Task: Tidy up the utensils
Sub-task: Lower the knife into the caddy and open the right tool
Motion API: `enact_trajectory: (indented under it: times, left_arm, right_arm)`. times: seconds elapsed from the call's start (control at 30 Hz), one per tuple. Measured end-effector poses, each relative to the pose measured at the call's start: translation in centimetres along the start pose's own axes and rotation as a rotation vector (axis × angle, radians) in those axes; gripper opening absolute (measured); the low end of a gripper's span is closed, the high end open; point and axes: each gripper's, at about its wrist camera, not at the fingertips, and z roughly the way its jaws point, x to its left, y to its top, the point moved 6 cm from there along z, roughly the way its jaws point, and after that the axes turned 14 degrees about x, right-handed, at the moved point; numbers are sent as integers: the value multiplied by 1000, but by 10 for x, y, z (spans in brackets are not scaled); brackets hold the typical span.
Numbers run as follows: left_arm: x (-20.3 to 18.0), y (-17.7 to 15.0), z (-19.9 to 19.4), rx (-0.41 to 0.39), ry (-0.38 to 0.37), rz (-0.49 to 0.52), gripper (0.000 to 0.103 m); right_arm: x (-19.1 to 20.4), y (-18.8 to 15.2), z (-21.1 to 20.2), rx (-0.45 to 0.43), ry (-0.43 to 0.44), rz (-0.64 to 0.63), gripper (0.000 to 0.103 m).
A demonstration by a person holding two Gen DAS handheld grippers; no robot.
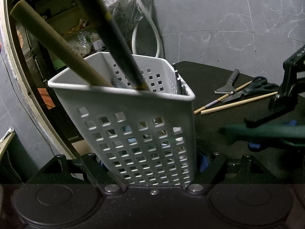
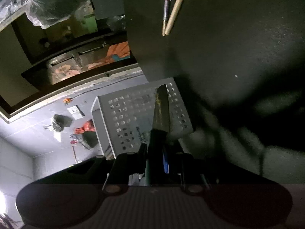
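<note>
The left gripper [image 1: 152,164] is clamping the white perforated caddy [image 1: 133,118] from both sides near its base, its pads pressing on the plastic walls. The caddy is standing at a slight lean on the black tabletop [image 1: 219,76], at its left end. A thick wooden handle [image 1: 55,43] and a dark, slimmer handle [image 1: 118,43] are poking out of it and leaning to the upper left; something metallic is showing against the inner right wall, too blurred to name.

The right gripper [image 2: 162,156] is pinching a knife [image 2: 161,112] by its dark handle, jaws pressed narrowly together on it, the stained blade pointing toward the caddy's holed side [image 2: 141,118]. In the left wrist view that gripper is blurring in at the right edge [image 1: 282,103].

Further back on the tabletop, well apart from the caddy, a pair of dark-handled scissors [image 1: 255,87], a metal-bladed tool with a dark grip [image 1: 228,85] and two chopsticks [image 1: 236,103] are lying loose together, the chopsticks crossing under the scissors.

As for writing, a dark line of print is running along the caddy's side [image 2: 142,135] in the right wrist view, but I cannot read it. No brand is legible elsewhere.
</note>
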Motion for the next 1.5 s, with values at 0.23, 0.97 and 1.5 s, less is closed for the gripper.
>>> enact_trajectory:
  times: [0.23,0.97,1.5]
  left_arm:
    - [-1,0,0,0,-1,-1,84]
    - [5,-1,0,-15,-17,-12,83]
    - [7,0,-1,-18,-21,-28,82]
  right_arm:
    - [13,-3,-13,-20,6,-36,20]
    - [157,-33,-2,46,-21,-196,20]
    - [144,-19,47,-16,-94,0,42]
